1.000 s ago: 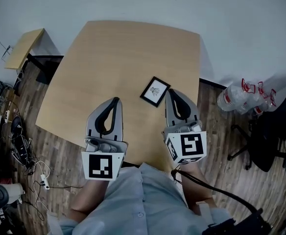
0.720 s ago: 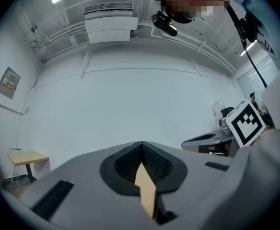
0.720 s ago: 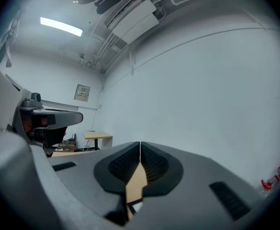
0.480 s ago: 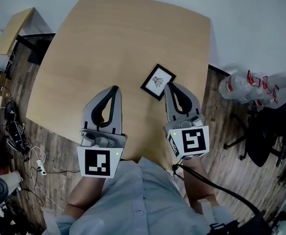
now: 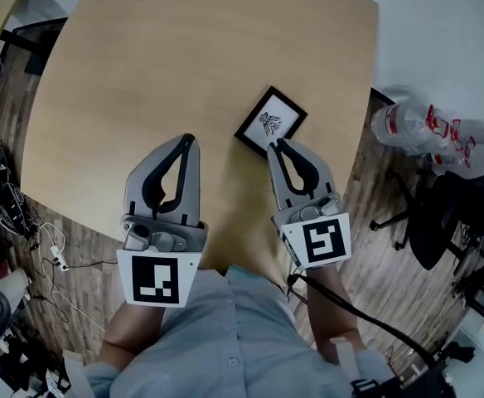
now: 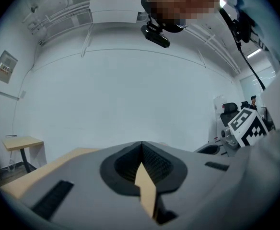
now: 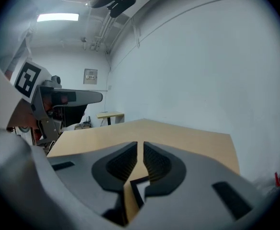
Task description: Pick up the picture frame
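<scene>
Picture frame: flat on the wooden table, toward its right edge.
Right gripper: your jaws are nearly together and empty, tips over the frame's near corner, apparently lined up for the pickup.
Left gripper: jaws together, nothing held, left of the frame, out of the way.

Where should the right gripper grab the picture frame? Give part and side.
Likely the black border by its near corner, from the person's side: the picture frame lies flat on the table, that corner right by the right gripper, whose jaws must open first.
</scene>
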Tool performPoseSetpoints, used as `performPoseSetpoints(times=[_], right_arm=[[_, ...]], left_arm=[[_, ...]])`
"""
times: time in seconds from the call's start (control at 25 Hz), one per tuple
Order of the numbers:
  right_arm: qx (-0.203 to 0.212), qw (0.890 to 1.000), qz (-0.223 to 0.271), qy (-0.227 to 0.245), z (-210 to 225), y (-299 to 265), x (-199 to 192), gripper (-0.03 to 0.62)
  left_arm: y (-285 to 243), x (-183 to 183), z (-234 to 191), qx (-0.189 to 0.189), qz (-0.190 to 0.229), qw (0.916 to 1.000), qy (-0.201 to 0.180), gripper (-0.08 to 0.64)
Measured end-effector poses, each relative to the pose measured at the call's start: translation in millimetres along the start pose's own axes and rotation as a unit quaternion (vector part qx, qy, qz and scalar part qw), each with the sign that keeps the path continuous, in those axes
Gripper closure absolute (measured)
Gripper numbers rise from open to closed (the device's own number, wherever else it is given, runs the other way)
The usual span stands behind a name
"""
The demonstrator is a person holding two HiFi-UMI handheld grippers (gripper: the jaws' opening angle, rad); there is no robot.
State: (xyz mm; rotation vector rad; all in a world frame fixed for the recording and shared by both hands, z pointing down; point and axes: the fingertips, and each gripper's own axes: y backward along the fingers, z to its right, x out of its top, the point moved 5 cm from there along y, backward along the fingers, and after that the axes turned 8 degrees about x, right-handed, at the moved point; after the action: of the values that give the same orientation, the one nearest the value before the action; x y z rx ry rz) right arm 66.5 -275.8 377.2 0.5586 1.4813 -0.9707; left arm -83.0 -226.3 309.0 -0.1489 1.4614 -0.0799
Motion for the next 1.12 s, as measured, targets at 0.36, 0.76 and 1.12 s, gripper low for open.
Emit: performPoseSetpoints(times=[0.36, 0.76, 1.12], right_arm=[[0.049, 0.991, -0.125, 0.009, -6.4, -24.4, -67.4, 0.523], [0.079, 0.975, -0.207, 0.029, -7.4, -27.8, -97.5, 0.505], [0.091, 0.967, -0.238, 0.022, -10.2, -30.5, -108.5, 0.505]], left_arm=[[-22.9, -19.9, -16.6, -0.003, -0.045, 0.9990, 0.001, 0.558], [-37.8, -31.9, -18.1, -0.008, -0.066, 0.9976, 0.020, 0.558], [-37.8, -32.6, -25.7, 0.008, -0.073, 0.9970, 0.025, 0.558]])
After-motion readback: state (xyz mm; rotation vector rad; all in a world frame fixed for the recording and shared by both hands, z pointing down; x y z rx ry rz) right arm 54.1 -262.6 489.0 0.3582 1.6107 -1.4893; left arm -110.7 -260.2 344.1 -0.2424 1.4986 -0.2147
